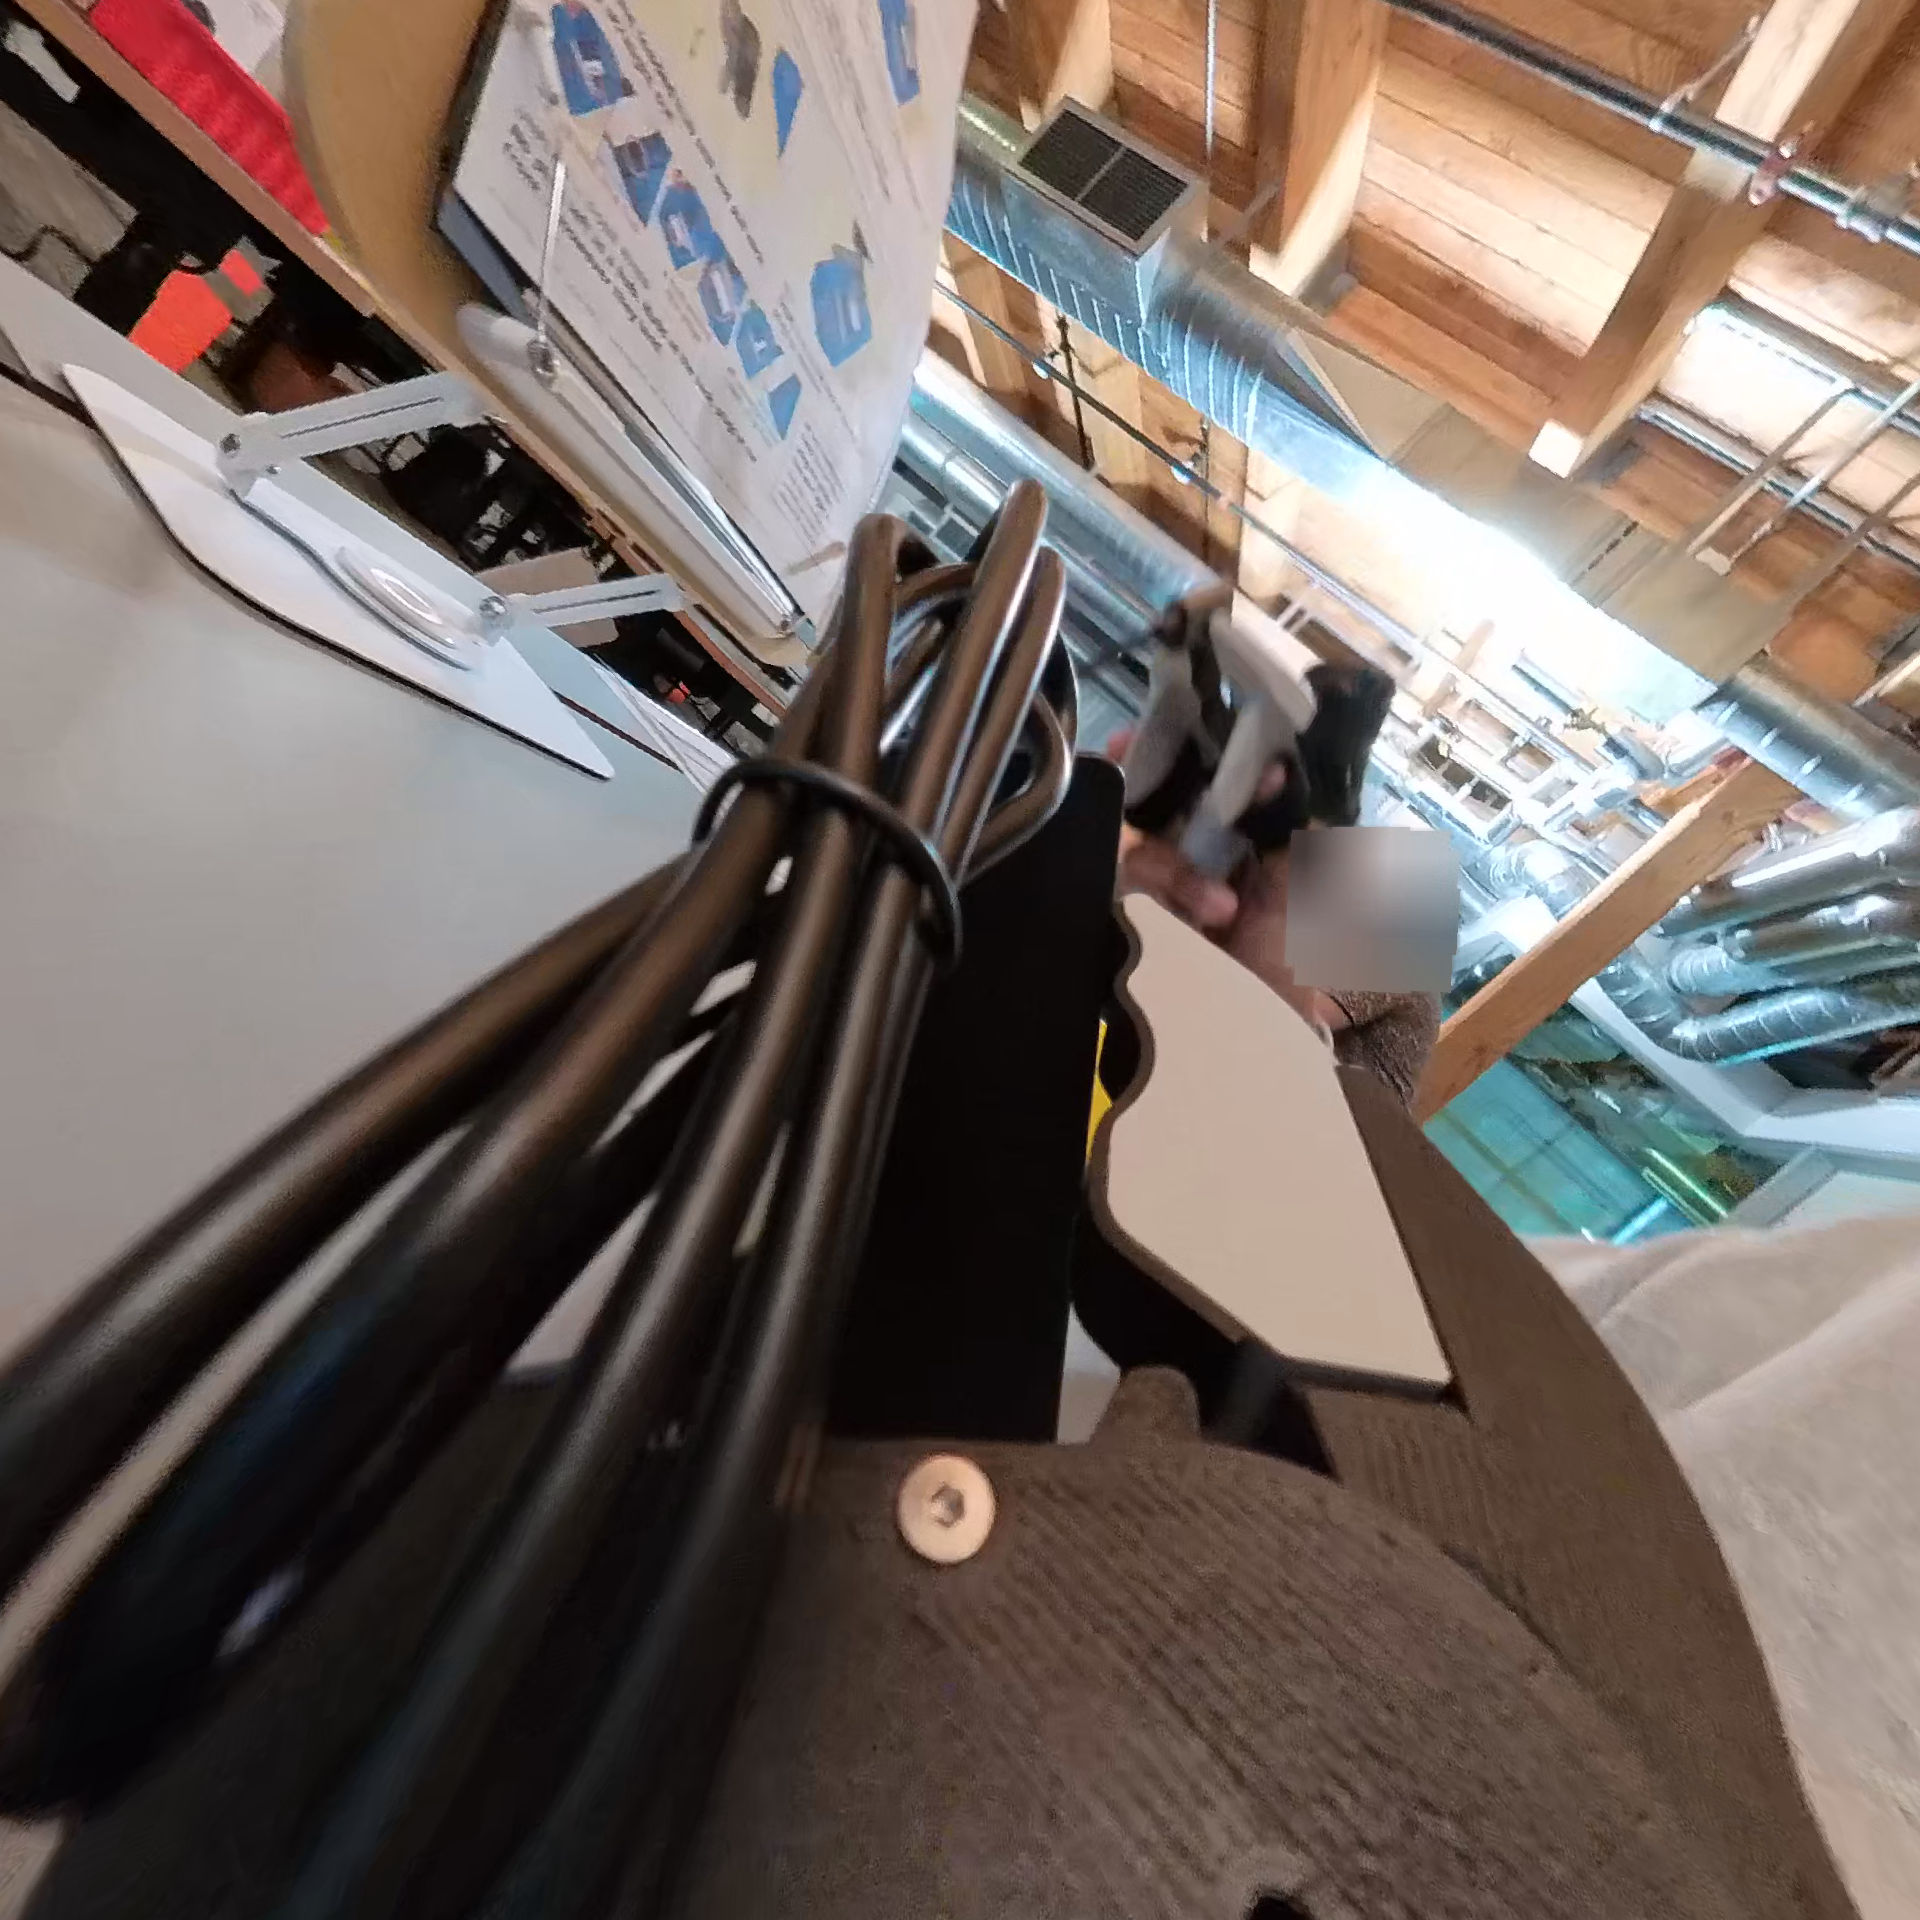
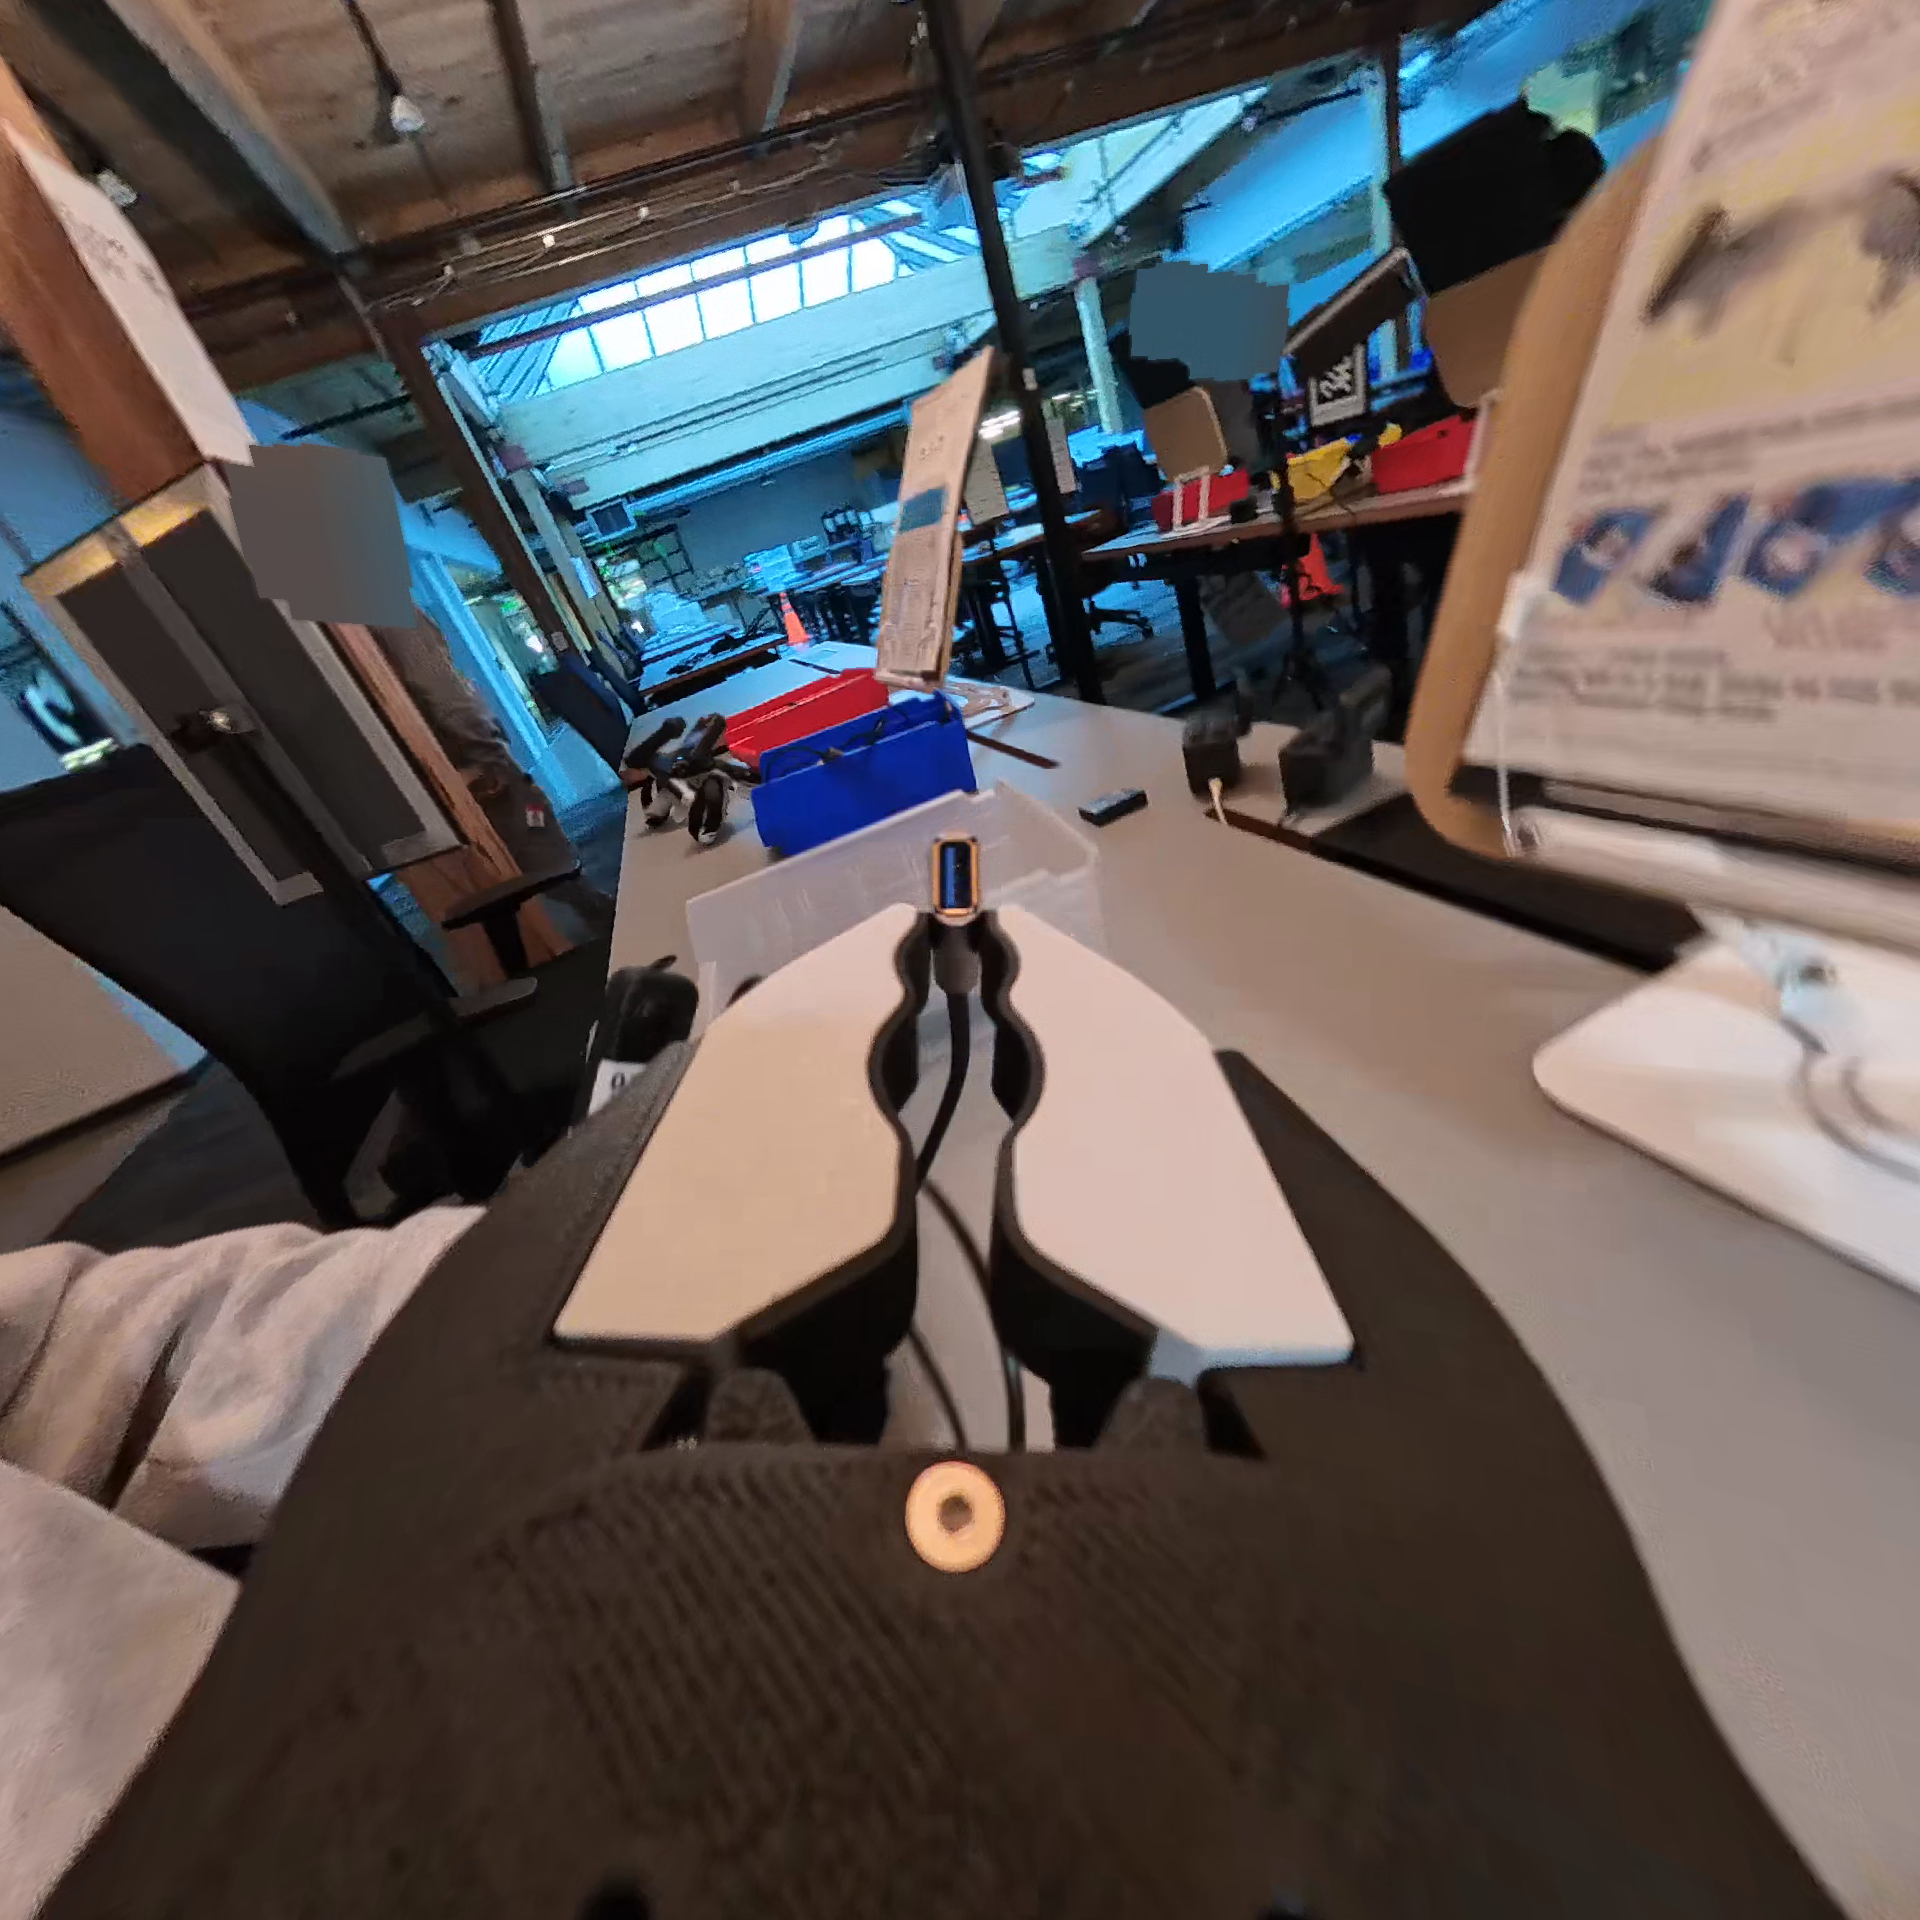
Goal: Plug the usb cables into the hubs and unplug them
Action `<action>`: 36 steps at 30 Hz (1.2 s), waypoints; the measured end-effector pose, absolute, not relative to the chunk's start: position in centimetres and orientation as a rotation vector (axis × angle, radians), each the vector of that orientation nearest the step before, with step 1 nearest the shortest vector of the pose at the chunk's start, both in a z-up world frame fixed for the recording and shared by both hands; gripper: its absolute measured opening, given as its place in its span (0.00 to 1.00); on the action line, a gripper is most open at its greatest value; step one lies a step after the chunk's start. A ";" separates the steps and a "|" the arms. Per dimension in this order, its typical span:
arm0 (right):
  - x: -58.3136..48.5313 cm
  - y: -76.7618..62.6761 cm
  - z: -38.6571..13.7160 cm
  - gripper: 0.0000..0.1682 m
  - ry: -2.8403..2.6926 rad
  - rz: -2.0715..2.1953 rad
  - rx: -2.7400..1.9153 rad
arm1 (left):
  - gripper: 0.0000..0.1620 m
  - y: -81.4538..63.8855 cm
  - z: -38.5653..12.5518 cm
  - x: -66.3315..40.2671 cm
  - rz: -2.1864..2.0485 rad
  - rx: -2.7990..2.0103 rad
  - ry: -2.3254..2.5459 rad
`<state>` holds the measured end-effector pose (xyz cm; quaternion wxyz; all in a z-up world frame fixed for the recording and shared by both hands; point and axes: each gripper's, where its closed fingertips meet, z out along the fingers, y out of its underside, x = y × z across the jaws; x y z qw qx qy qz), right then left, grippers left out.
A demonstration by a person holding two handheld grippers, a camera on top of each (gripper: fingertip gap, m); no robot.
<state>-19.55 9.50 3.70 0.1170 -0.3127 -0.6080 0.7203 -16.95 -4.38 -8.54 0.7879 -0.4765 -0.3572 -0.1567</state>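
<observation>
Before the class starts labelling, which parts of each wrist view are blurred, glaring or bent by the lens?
Left wrist view: the cable bundle is close and smeared, a skylight burns out white, and ceiling beams curve from the wide lens. Right wrist view: the USB connector in the right gripper is sharp, the clipboard sheet is blurred, and the background is tinted blue.

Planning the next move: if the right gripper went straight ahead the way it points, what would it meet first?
Probably the clear plastic box just beyond the USB connector pinched in the right gripper; the blue bin sits farther back. Depth is hard to judge.
</observation>
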 end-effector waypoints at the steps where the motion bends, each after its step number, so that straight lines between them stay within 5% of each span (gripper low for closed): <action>1: -18.9 10.3 2.5 0.05 -1.767 2.101 -0.953 | 0.36 -4.3 -8.6 -17.4 -0.336 -1.018 -0.786; 7: -15.8 14.6 -7.9 0.05 -1.855 1.725 -1.113 | 0.34 -4.0 -8.6 -19.9 -0.269 -0.993 -0.855; 19: -8.7 17.9 -16.6 0.07 -2.042 1.443 -1.539 | 0.34 -2.4 -9.2 -22.1 -0.407 -0.940 -0.887; 21: -7.8 17.6 -18.4 0.15 -2.119 1.355 -1.575 | 0.34 -2.8 -9.1 -22.3 -0.428 -0.910 -0.897; 26: -9.4 18.3 -17.5 0.27 -2.066 1.297 -1.493 | 0.35 -3.0 -8.9 -22.2 -0.414 -0.924 -0.883; 32: -9.9 11.7 -11.4 0.21 -2.098 1.632 -1.047 | 0.34 -2.9 -9.0 -22.0 -0.414 -0.934 -0.876; 36: -10.8 7.3 -14.0 0.20 -2.381 1.477 -0.807 | 0.33 -2.6 -9.1 -21.8 -0.421 -0.948 -0.871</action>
